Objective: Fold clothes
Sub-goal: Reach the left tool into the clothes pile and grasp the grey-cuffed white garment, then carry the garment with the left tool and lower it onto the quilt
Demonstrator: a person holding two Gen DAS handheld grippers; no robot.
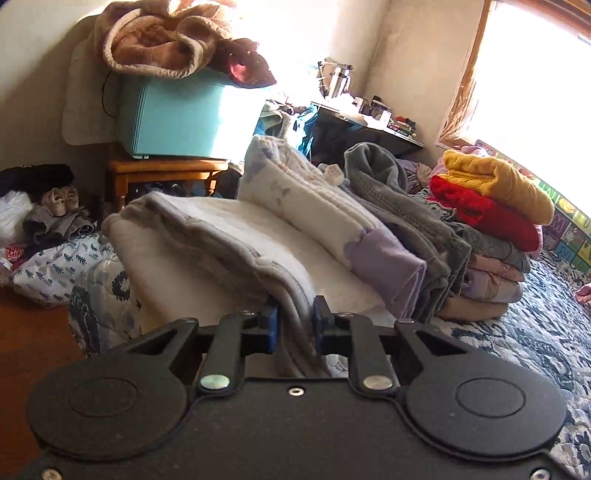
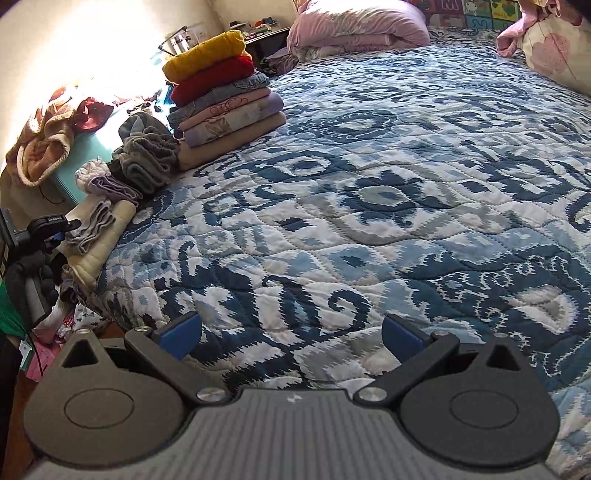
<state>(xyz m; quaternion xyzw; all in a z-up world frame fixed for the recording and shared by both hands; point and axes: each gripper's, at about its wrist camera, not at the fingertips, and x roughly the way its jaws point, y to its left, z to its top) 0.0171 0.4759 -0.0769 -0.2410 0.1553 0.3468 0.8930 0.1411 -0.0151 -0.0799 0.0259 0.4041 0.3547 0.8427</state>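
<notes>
The left hand-held gripper (image 1: 295, 317) pinches the grey-trimmed edge of a cream and grey garment (image 1: 229, 236), its blue-padded jaws pressed against the fabric from both sides; the garment lies folded directly ahead of this gripper at the corner of the bed (image 2: 369, 184). Just beyond and to the right of it rests a white garment with lilac cuffs (image 1: 332, 218), then a dark grey fleece piece (image 1: 399, 199), and farther right a stack of folded clothes (image 1: 491, 221) topped by a mustard sweater (image 1: 498, 177) over a red one (image 1: 480, 210). Ahead and to the left of the left gripper, a turquoise box (image 1: 184, 114) stands on a wooden stool (image 1: 162, 170) and carries a heap of brown blanket (image 1: 162, 40). The right hand-held gripper (image 2: 291, 336) hangs over the blue and white patterned quilt with its jaws spread wide and nothing between them (only bare quilt shows in the gap). From this gripper the same stack of folded clothes lies far ahead to the left, the loose garments trailing leftward from it along the bed's edge, where the left gripper's black body is visible. A pink folded blanket (image 2: 354, 26) sits far ahead at the head of the bed.
</notes>
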